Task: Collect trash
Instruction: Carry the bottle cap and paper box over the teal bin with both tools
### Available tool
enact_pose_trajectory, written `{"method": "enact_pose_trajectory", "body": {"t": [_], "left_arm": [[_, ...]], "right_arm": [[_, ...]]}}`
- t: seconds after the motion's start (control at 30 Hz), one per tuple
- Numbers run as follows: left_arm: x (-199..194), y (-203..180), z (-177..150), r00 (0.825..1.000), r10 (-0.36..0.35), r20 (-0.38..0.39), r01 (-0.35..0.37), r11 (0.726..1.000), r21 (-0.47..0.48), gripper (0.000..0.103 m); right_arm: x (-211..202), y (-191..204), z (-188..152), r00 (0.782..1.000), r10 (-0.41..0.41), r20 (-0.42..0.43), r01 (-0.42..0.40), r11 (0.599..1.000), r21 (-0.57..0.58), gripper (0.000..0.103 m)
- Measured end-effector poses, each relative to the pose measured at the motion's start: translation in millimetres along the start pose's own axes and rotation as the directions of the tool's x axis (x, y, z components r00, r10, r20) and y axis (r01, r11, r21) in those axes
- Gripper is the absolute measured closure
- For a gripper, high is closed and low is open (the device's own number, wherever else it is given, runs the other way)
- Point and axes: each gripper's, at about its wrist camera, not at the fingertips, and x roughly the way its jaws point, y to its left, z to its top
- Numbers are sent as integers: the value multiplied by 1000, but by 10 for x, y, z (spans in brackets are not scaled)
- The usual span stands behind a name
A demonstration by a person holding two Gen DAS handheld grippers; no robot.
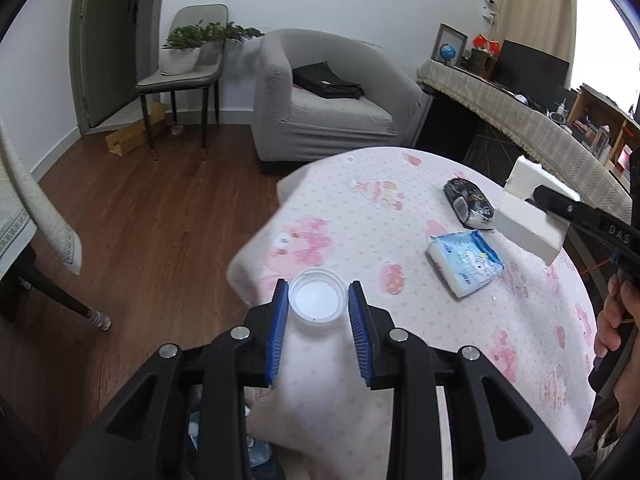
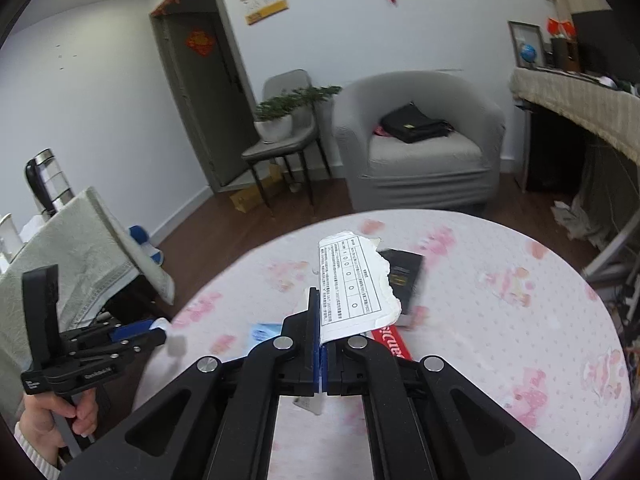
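A round table [image 1: 440, 320] with a pink-patterned white cloth holds the trash. My left gripper [image 1: 319, 298] is open, its blue-padded fingers [image 1: 280, 312] either side of a clear plastic lid [image 1: 318, 298] near the table's left edge. My right gripper [image 2: 320, 320] is shut on a torn white cardboard box [image 2: 354, 288] with a printed table on it, held above the table; the box also shows in the left wrist view [image 1: 528, 216]. A blue-and-white tissue pack [image 1: 466, 262] and a black snack wrapper [image 1: 468, 200] lie on the cloth.
A grey armchair [image 1: 320, 96] with a black bag stands beyond the table. A chair with a potted plant [image 1: 184, 52] is by the door. A cloth-covered sideboard [image 1: 540, 128] runs along the right. Another draped table [image 2: 80, 248] is at the left. The floor is wood.
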Motion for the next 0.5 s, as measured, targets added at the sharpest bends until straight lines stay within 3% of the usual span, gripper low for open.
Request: {"method": "enact_pose_trajectory", "body": {"t": [0.5], "left_arm": [[-330,612,-211,996,93,-4,-93,994,-55,70]], "right_arm": [[384,930,6,985,163,-54,-168,981,-101,103]]}}
